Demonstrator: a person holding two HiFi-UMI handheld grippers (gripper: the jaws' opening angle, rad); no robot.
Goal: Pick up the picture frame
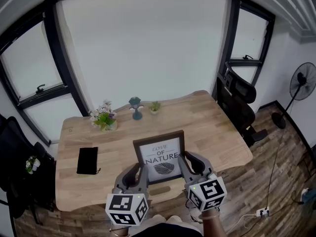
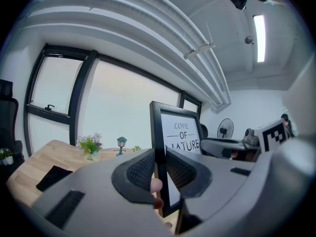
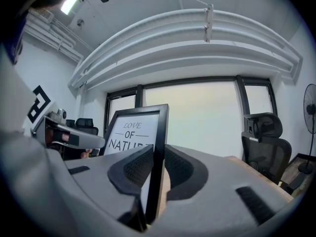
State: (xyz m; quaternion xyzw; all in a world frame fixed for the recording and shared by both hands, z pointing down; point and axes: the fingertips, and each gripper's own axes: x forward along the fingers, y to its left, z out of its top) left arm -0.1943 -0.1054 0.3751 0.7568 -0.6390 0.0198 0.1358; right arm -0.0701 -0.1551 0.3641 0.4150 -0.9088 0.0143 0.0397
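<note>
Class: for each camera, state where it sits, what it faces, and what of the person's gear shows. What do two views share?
Head view: on the person's head, looking steeply down at the table; shows left gripper and right gripper holding the picture frame.
Left gripper view: on the left gripper, facing the window; its jaws clamp the frame's edge.
Right gripper view: on the right gripper, facing the office chair; its jaws clamp the frame's other edge.
Shared: both gripper views show the frame's print.
</note>
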